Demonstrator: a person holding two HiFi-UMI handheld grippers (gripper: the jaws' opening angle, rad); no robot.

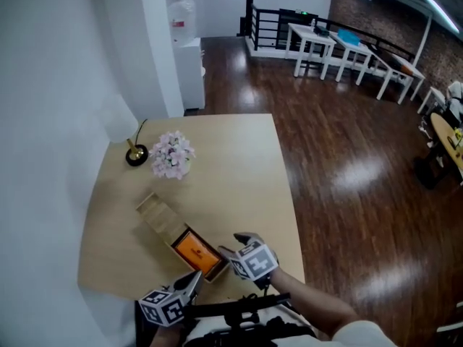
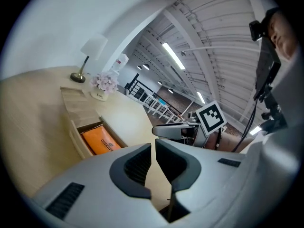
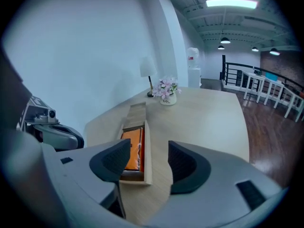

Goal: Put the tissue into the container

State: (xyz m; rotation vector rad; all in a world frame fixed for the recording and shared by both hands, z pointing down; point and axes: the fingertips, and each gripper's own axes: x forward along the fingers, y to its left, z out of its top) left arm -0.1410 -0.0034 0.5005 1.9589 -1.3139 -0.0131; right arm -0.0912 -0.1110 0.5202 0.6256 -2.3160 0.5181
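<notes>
An orange tissue pack (image 1: 195, 251) lies inside a long wooden box (image 1: 160, 215) near the table's front edge; the box's sliding lid is drawn back toward the flowers. My right gripper (image 1: 230, 252) hovers just right of the box's near end. In the right gripper view its jaws (image 3: 149, 156) stand apart, and the tissue pack (image 3: 132, 148) and box wall (image 3: 147, 146) show beyond them, untouched. My left gripper (image 1: 192, 280) hangs at the front edge below the box. In the left gripper view the left gripper (image 2: 153, 152) is all but shut on nothing, the pack (image 2: 99, 140) ahead to its left.
A vase of pink flowers (image 1: 172, 155) and a small lamp with a black base (image 1: 136, 153) stand at the back left of the wooden table (image 1: 239, 165). A white wall runs along the left. Dark floor lies beyond the table's right edge.
</notes>
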